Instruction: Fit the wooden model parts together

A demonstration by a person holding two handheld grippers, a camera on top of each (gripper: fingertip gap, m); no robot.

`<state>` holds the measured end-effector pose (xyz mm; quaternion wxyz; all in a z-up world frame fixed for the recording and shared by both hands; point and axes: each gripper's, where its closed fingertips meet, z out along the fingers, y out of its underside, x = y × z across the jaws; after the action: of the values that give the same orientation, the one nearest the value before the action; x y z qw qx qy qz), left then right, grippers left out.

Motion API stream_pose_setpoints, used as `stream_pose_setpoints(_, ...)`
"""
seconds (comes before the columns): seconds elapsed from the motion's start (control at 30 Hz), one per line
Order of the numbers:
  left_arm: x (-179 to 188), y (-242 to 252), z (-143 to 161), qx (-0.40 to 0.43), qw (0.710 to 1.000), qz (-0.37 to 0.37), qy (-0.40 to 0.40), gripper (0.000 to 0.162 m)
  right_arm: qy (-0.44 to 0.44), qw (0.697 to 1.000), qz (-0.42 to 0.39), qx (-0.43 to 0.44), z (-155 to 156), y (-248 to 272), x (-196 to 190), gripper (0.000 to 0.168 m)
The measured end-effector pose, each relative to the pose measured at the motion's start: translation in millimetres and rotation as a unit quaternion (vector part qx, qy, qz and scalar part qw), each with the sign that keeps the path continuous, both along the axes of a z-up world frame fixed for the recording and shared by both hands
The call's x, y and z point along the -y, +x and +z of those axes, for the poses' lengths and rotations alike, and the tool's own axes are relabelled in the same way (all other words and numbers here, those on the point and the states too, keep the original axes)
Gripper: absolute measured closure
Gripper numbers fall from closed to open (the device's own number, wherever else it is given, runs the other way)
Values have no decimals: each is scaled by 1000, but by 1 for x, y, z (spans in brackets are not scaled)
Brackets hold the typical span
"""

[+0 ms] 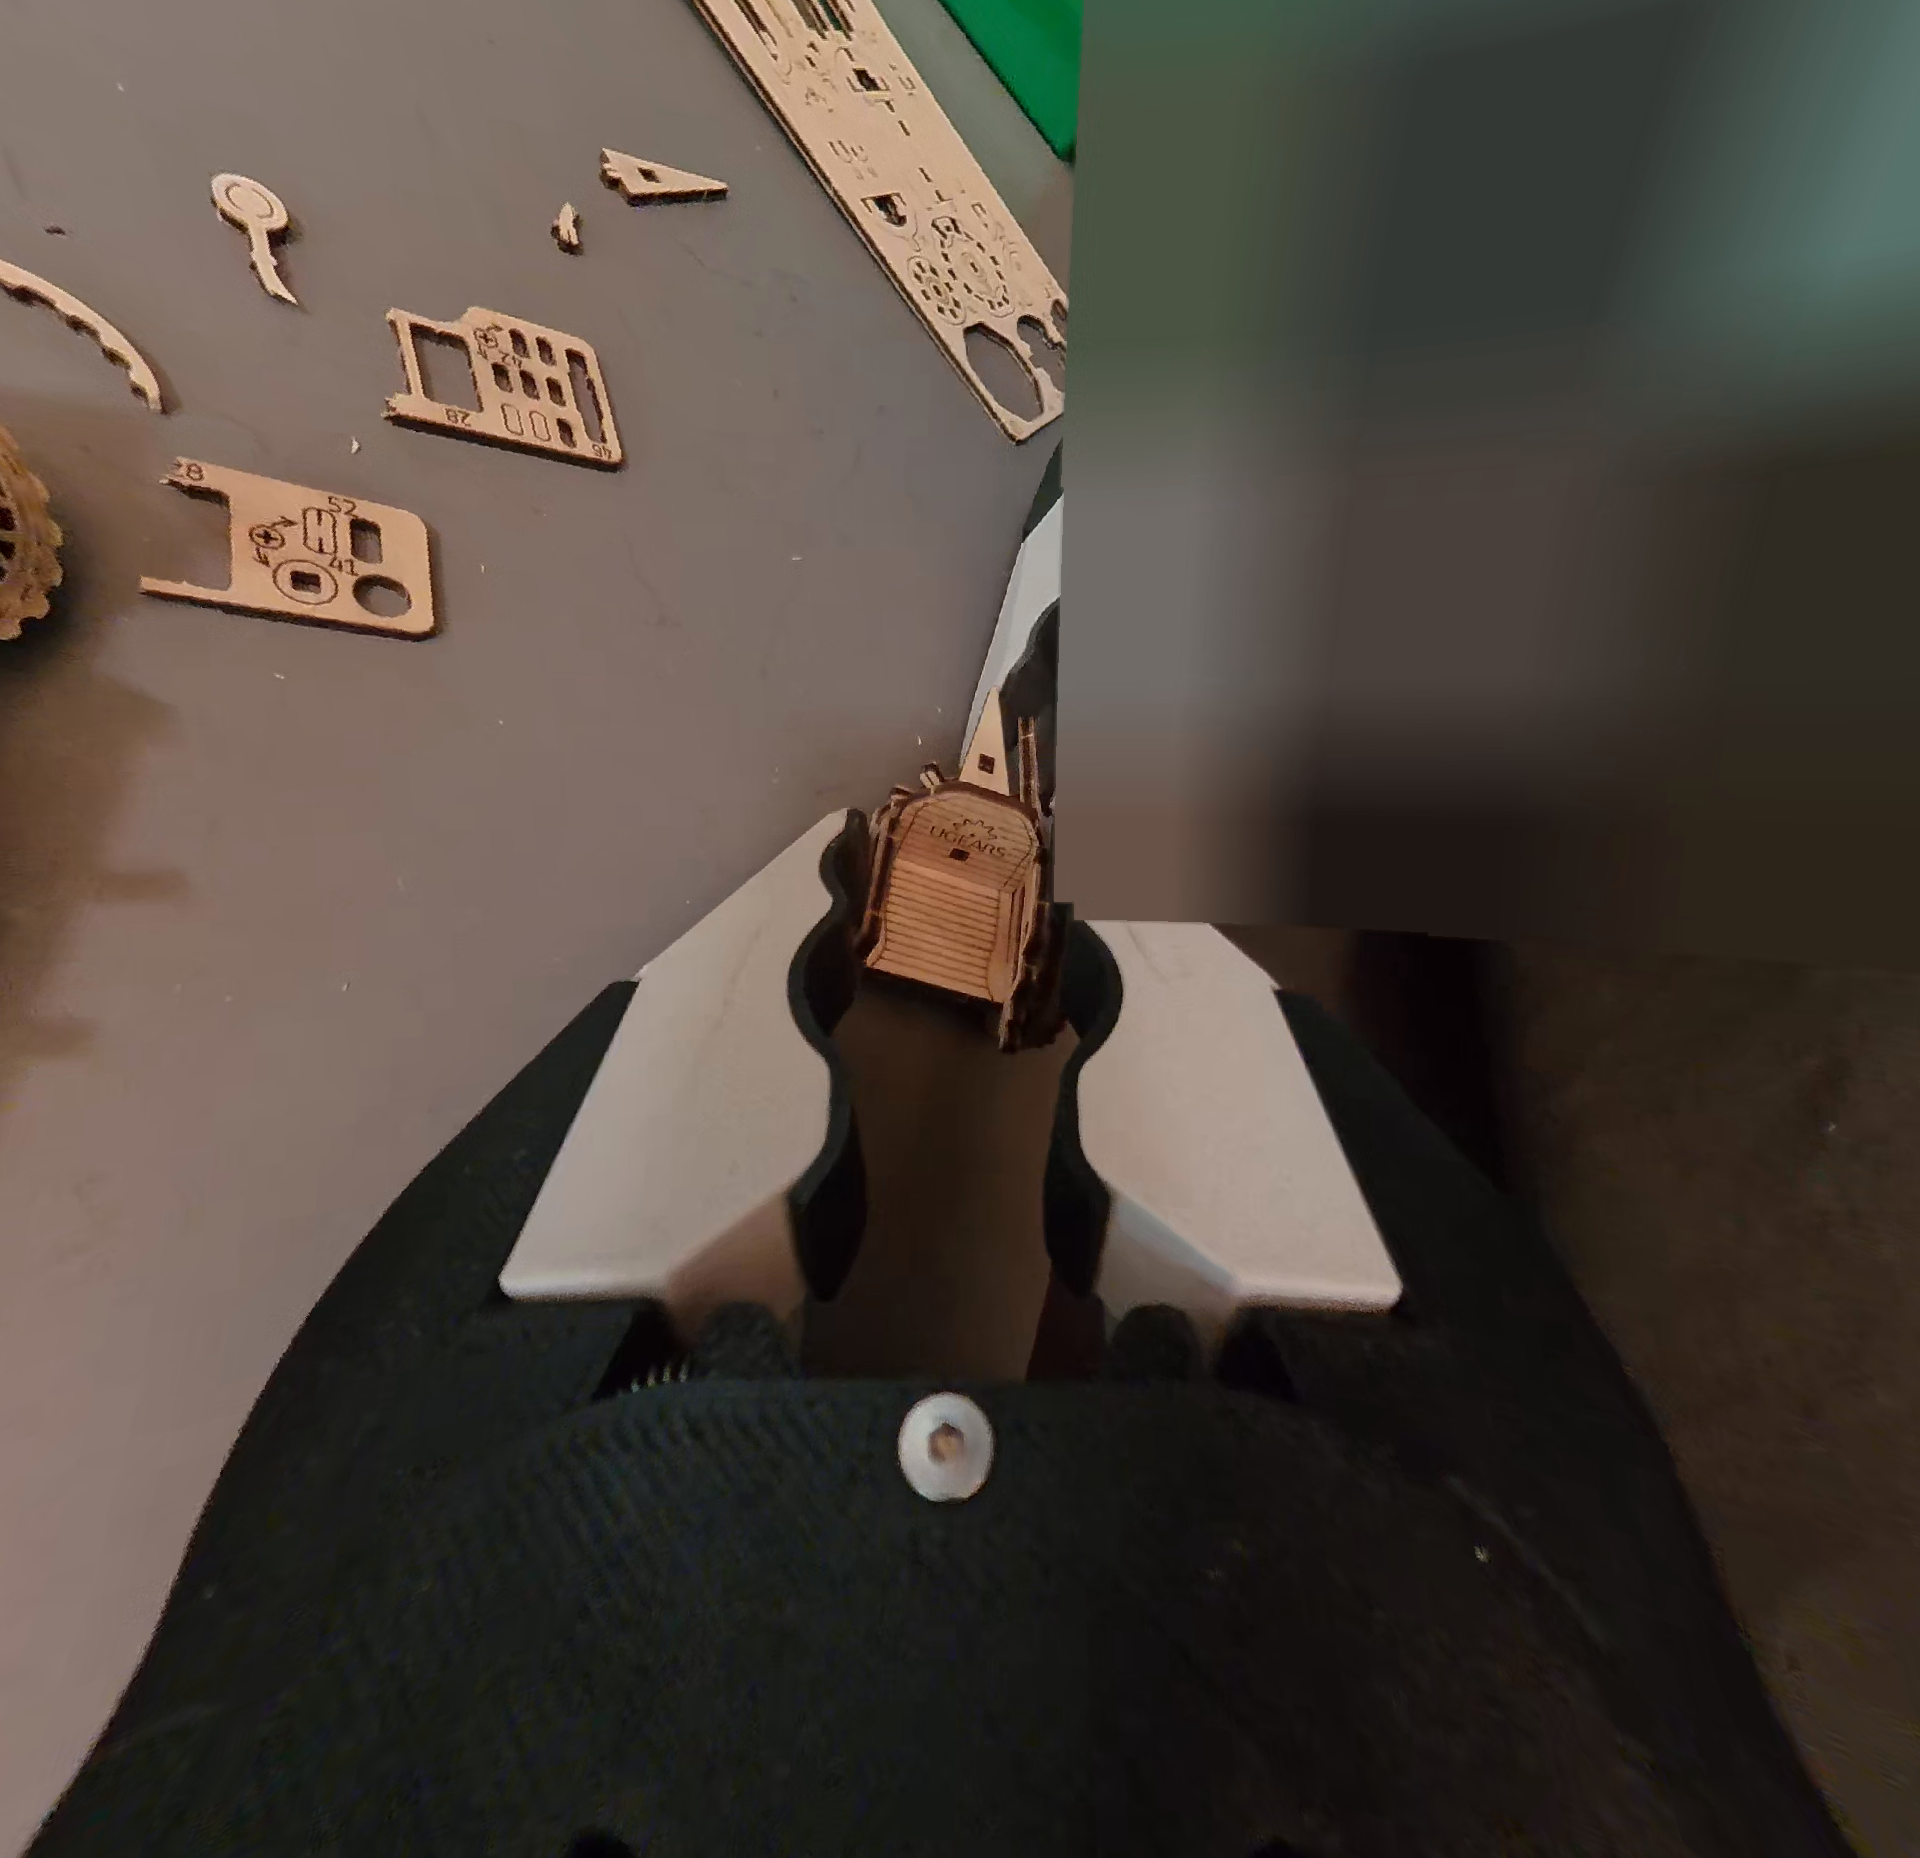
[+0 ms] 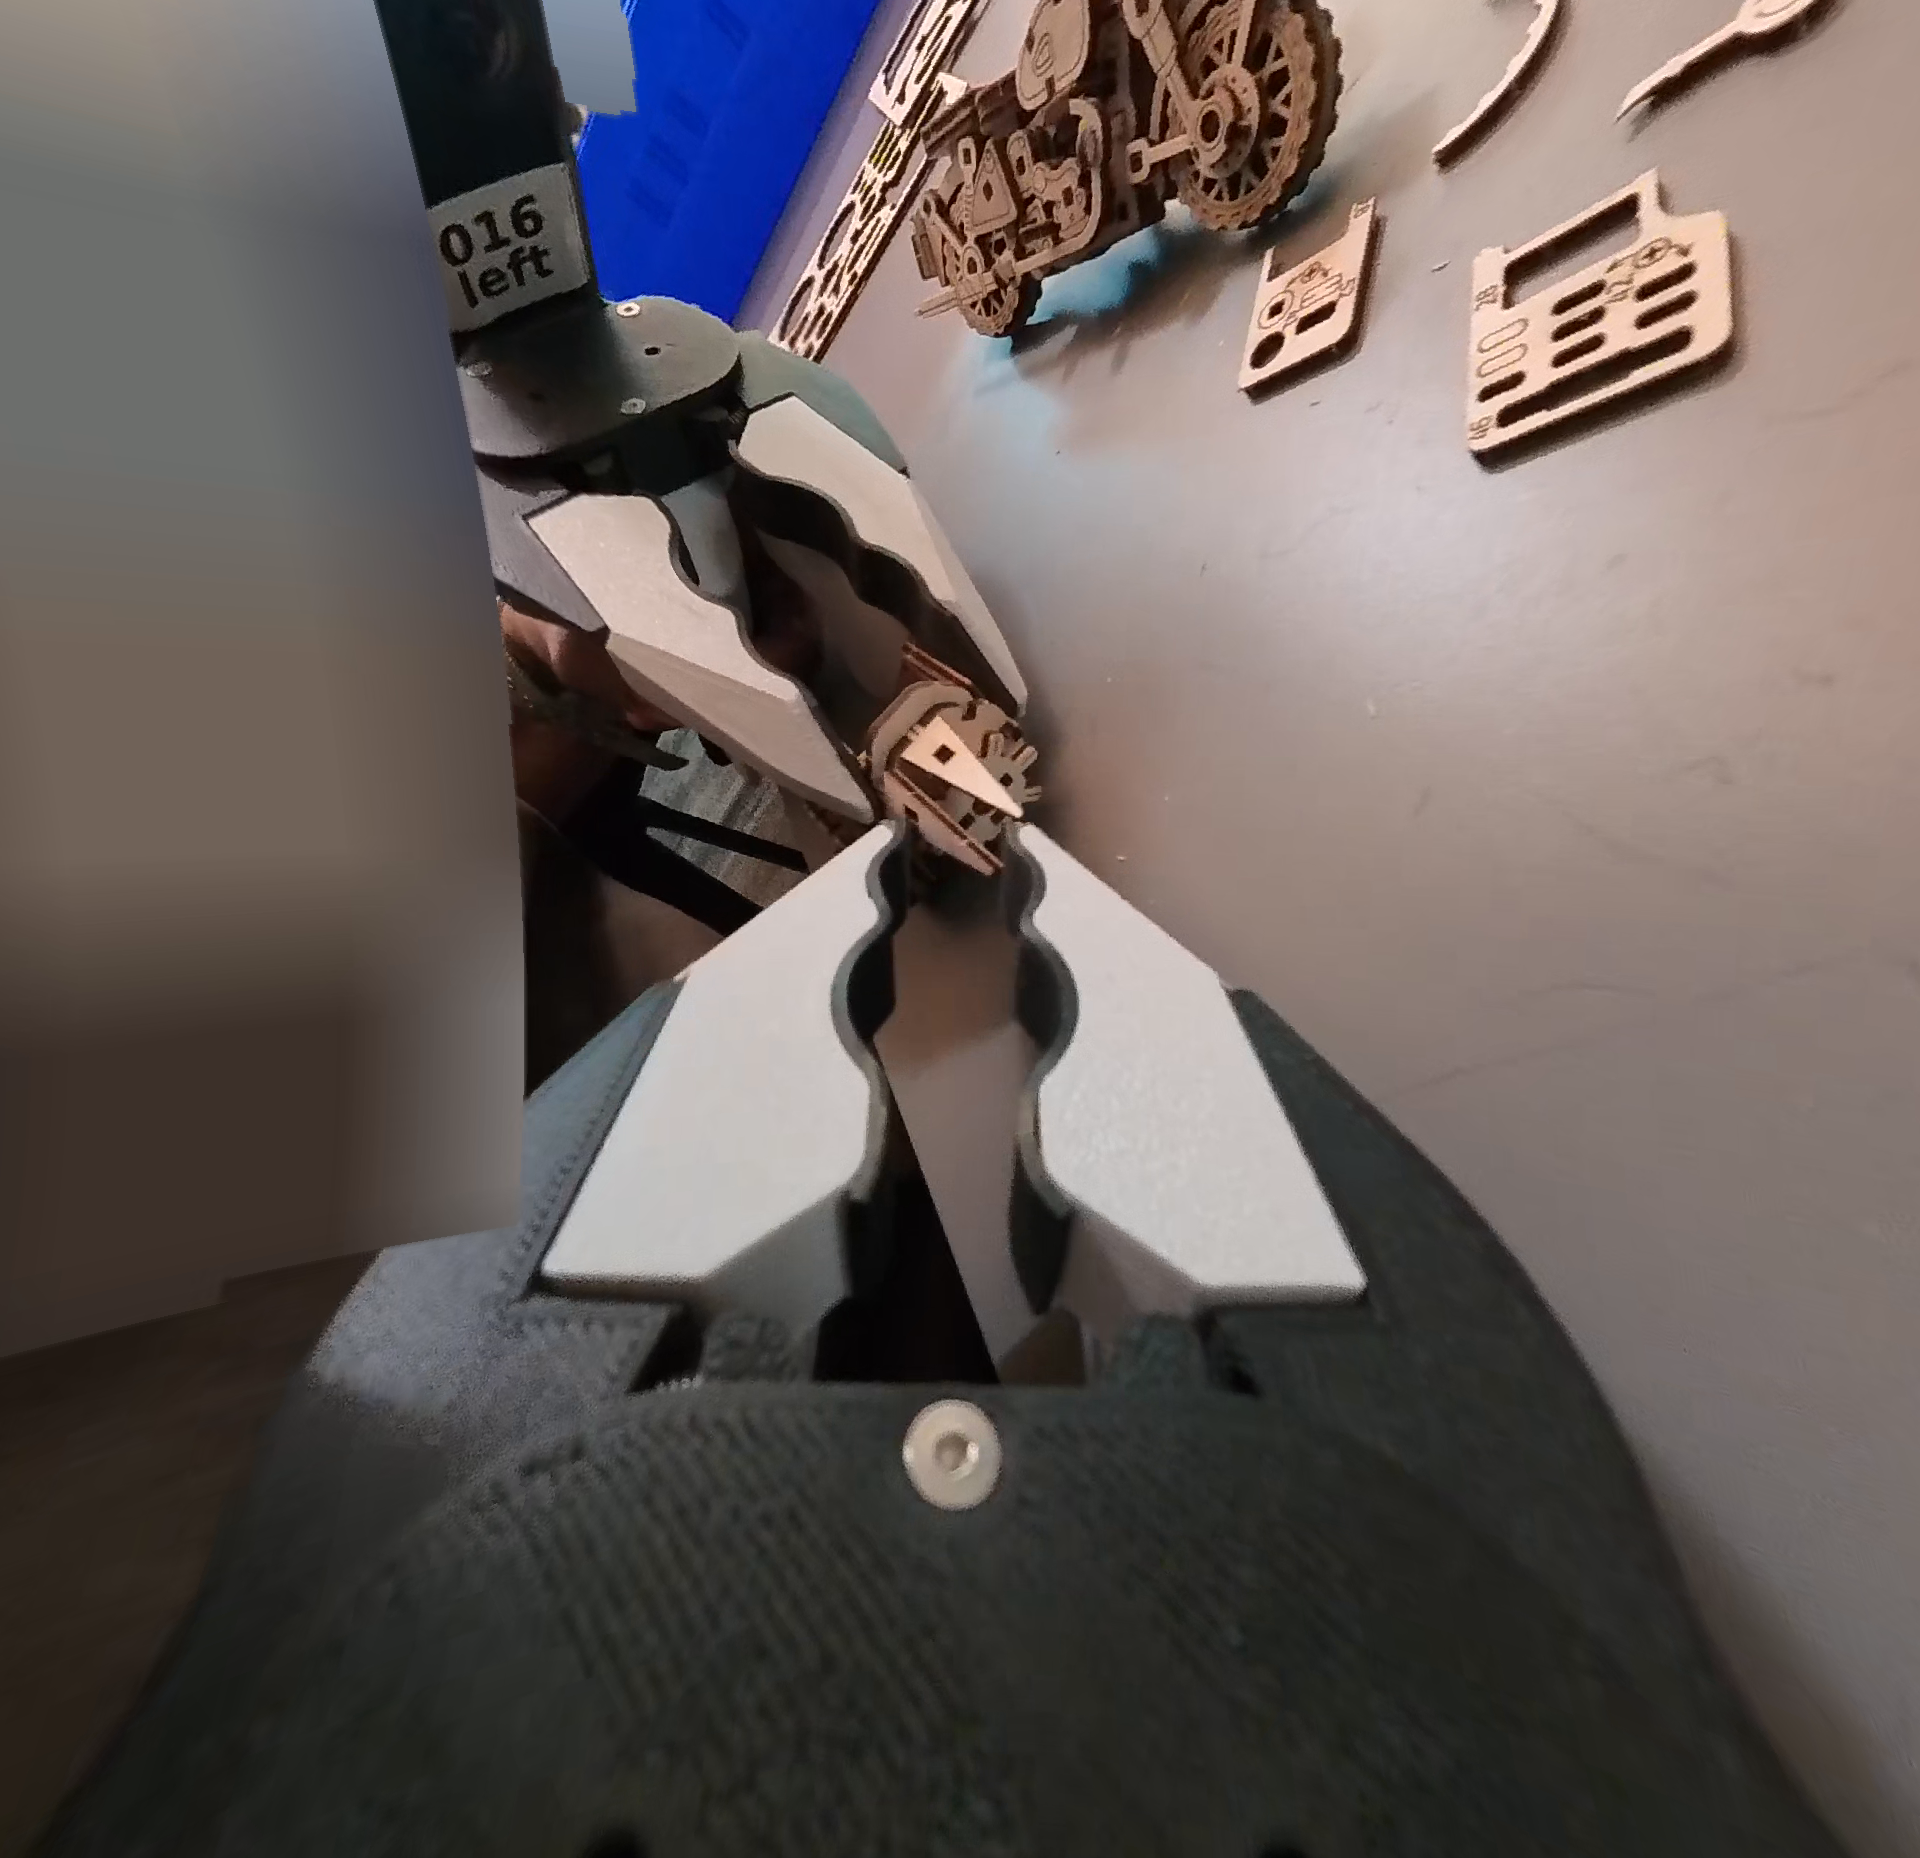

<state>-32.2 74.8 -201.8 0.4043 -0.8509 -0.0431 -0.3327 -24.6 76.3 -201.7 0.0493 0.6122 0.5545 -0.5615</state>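
Note:
My left gripper (image 1: 951,915) is shut on a small wooden sub-assembly (image 1: 951,909), a ribbed box with toothed side plates, held above the grey table (image 1: 623,769). A triangular wooden piece (image 1: 992,759) sticks out of its far end. In the right wrist view the left gripper (image 2: 940,738) comes in from the upper left with the sub-assembly (image 2: 935,743) in its tips. My right gripper (image 2: 958,852) meets it head-on, its tips closed on the sub-assembly's end just under the triangular piece (image 2: 961,774). A blurred patch hides most of the right gripper in the left wrist view.
Loose flat parts lie on the table (image 2: 1351,769): two slotted plates (image 1: 509,390) (image 1: 301,561), a key-shaped piece (image 1: 255,229), a curved toothed strip (image 1: 94,338), a small wedge (image 1: 660,177). A punched-out wooden sheet (image 1: 883,167) lies behind. A finished wooden motorcycle (image 2: 1122,125) stands beyond. My two grippers' fingertips are within a few centimetres of each other.

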Motion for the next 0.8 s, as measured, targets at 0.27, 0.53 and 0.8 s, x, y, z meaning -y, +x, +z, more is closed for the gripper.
stream_pose_setpoints(0.27,0,1,0,-26,1000,4,5,129,-3,1000,-8,2,0,-1,0,151)
stream_pose_setpoints(0.53,-1,4,1,-41,999,3,10,129,10,1000,-12,-6,0,-1,-2,152)
stream_pose_setpoints(0.8,0,4,0,-59,998,4,12,128,13,1000,-14,-9,0,-2,-2,150)
